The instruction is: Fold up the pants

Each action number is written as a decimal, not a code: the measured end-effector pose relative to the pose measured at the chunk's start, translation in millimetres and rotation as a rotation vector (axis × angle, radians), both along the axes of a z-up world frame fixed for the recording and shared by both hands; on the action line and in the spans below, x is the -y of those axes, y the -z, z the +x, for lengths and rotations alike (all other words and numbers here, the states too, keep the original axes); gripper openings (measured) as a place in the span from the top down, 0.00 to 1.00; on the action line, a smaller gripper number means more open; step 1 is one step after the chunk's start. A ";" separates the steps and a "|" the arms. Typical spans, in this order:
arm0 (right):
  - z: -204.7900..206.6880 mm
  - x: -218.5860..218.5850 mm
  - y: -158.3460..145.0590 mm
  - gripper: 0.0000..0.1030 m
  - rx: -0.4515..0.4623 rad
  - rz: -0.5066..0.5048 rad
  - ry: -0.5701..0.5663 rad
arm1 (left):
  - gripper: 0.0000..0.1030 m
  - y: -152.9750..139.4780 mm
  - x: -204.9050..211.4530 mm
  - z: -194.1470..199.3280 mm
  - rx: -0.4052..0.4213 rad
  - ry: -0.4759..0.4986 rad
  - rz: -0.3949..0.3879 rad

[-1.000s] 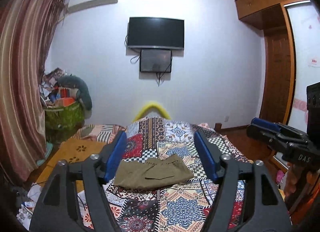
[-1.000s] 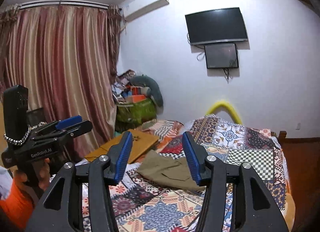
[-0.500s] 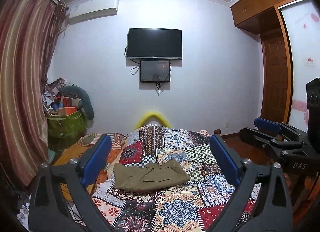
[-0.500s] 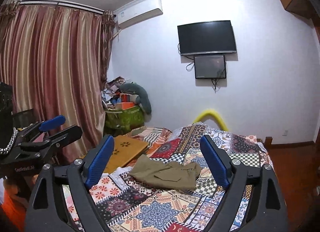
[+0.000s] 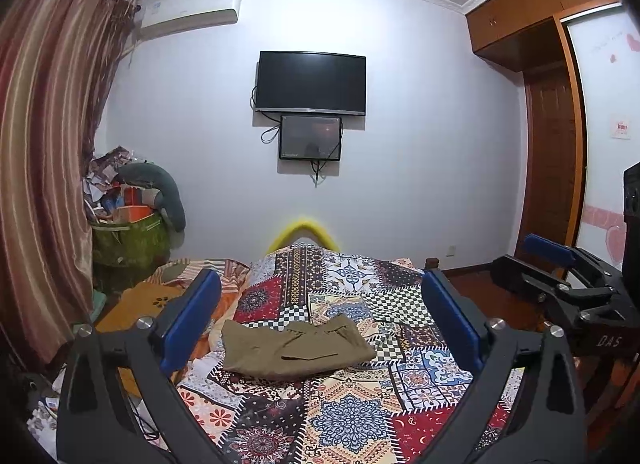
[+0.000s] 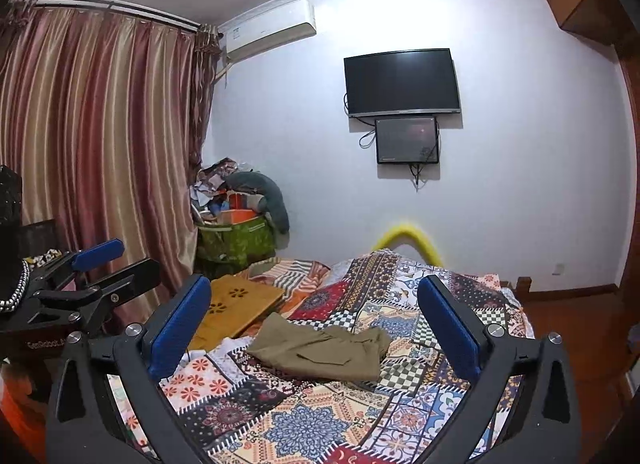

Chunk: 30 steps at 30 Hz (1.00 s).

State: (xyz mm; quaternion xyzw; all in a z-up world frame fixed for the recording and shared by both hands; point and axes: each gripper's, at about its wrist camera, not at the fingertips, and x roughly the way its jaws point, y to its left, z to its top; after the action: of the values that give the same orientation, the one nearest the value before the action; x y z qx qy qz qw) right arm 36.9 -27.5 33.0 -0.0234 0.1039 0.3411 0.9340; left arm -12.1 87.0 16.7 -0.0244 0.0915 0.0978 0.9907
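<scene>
Olive-brown pants (image 5: 296, 350) lie folded in a compact bundle on the patchwork bedspread (image 5: 348, 416); they also show in the right wrist view (image 6: 324, 352). My left gripper (image 5: 320, 320) is open wide and empty, held above and short of the pants. My right gripper (image 6: 316, 322) is open wide and empty too, also short of the pants. The right gripper appears at the right edge of the left wrist view (image 5: 560, 284); the left gripper appears at the left edge of the right wrist view (image 6: 92, 280).
A wooden lap tray (image 6: 236, 308) lies on the bed's left side. A green bin piled with clutter (image 6: 236, 236) stands by the curtain (image 6: 100, 144). A TV (image 5: 310, 82) hangs on the far wall. A wardrobe (image 5: 552, 124) stands at right.
Both grippers have opened wide and pulled back and up from the pants. The pants stay folded on the bed.
</scene>
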 end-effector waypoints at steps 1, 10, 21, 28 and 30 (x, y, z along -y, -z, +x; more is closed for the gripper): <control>-0.8 0.8 0.1 0.00 0.001 0.001 0.001 | 0.02 0.1 0.1 0.5 0.000 0.001 0.000; -2.2 2.0 -1.9 0.00 0.003 0.003 0.004 | 0.01 1.7 1.5 1.8 -0.004 0.009 -0.007; -4.9 1.8 -3.4 0.00 0.007 0.003 0.001 | 0.01 1.6 -2.6 0.0 -0.004 0.011 -0.013; -5.9 1.9 -3.8 0.00 0.010 0.004 0.005 | 0.01 1.7 -2.9 -0.2 -0.004 0.012 -0.013; -5.4 3.0 -3.9 0.00 0.008 0.006 0.008 | 0.01 1.7 -2.8 -0.2 -0.005 0.013 -0.013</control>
State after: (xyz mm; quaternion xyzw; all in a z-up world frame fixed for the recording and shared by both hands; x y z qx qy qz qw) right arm 31.5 -30.5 36.9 -0.0214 0.0991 0.3379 0.9357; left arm -12.3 89.8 15.1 -0.0300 0.0945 0.0907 0.9909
